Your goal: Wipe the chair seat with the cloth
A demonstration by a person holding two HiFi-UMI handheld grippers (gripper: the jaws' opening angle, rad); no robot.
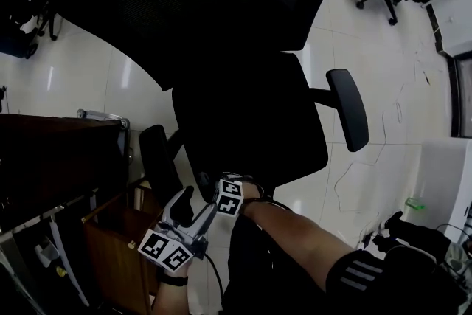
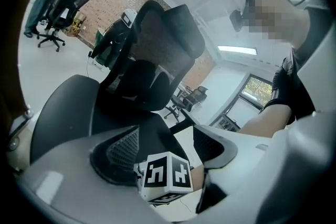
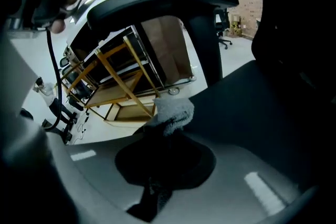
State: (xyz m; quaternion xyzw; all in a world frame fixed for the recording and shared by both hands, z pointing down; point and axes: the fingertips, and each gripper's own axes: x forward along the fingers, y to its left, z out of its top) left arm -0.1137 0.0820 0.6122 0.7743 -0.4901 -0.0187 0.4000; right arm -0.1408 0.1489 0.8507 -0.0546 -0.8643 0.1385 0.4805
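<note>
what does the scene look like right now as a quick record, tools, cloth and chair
chair seat: black, in front of the person
cloth: grey, fluffy, sticking out of the right tool
right tool: shut on cloth, at the seat's near edge
left tool: open, nothing between its jaws, beside the right tool
cloth touching seat: cannot tell

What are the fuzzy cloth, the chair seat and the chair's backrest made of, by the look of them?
The cloth looks like grey microfibre or terry: its surface is a fuzzy, nubby pile. The chair seat seems upholstered in matte black fabric, without shine; the weave is too dark to tell. The backrest looks like black mesh: light shows through it.
</note>
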